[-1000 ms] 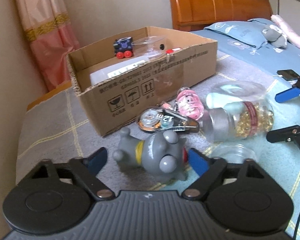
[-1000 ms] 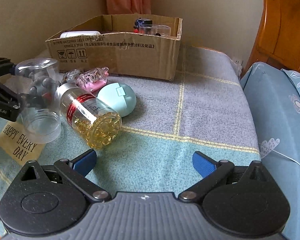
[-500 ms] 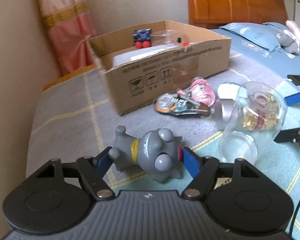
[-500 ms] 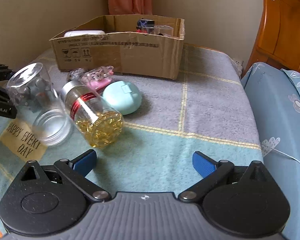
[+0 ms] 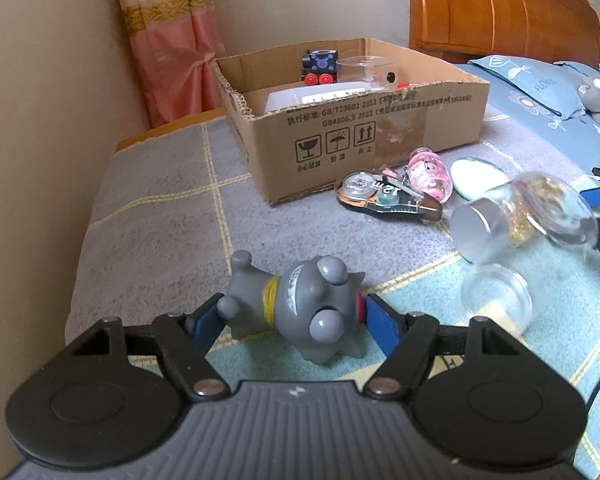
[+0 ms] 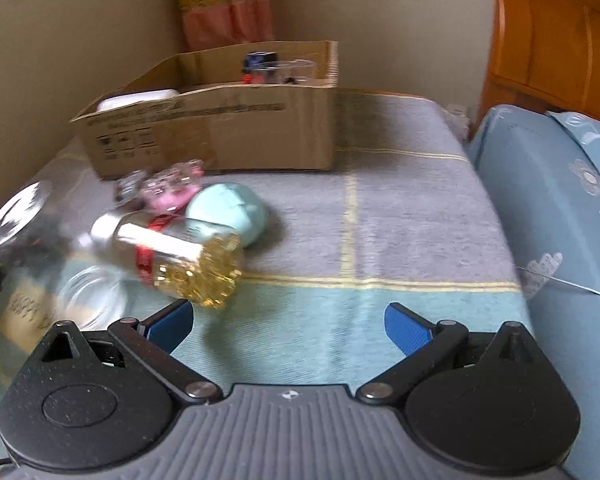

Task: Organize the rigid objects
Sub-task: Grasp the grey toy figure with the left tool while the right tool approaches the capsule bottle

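Grey toy figure [image 5: 300,312] lay on its side on the blanket, lodged between the left gripper's [image 5: 296,320] blue pads, which pressed its two ends, jaws about half closed. The left wrist view alone showed this grip and a toy train inside the cardboard box [image 5: 380,140]. The right gripper [image 6: 288,326] stood wide open and empty; its blurred view showed the pill bottle [image 6: 188,256] and mint case [image 6: 228,212].

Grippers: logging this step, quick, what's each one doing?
Left gripper: closed on the grey toy.
Right gripper: open, holding nothing.
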`<state>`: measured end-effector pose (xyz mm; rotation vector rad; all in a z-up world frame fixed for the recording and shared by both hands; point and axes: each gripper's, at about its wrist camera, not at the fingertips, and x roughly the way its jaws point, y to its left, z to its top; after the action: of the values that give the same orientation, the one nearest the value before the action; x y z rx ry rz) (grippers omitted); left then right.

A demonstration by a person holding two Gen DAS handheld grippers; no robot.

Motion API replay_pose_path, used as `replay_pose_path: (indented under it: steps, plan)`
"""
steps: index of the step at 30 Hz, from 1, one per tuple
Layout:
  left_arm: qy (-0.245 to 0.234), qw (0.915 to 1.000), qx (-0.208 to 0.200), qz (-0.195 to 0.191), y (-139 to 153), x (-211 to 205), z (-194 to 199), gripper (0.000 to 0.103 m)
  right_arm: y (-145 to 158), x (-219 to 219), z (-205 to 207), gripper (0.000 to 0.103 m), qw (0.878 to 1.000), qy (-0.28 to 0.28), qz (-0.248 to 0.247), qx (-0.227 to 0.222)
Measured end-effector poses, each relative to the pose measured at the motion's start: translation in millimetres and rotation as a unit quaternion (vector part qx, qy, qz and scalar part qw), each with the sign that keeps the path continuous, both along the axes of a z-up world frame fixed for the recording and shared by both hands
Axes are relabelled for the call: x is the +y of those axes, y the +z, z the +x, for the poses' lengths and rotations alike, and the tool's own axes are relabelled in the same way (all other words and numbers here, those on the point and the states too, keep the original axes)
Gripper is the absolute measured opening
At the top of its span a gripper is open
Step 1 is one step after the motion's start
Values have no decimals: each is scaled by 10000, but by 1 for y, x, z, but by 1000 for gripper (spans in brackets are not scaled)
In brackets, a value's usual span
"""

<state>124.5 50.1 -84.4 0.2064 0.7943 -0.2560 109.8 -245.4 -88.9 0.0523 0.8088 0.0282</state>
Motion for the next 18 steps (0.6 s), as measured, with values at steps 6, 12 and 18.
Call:
replay_pose_path:
  steps: [6,12,18]
  plan:
    - [-4,10000,2,0,0,0,1,74,3,-4,3,103,9998,-167,79,108]
    - [-7,10000,35,-22,0,2,0,74,10,23,2,103,9992,222,312,63]
    - [-28,10000,47,-11,0,6,-3,74,12,48,12,103,9982,444,409,63]
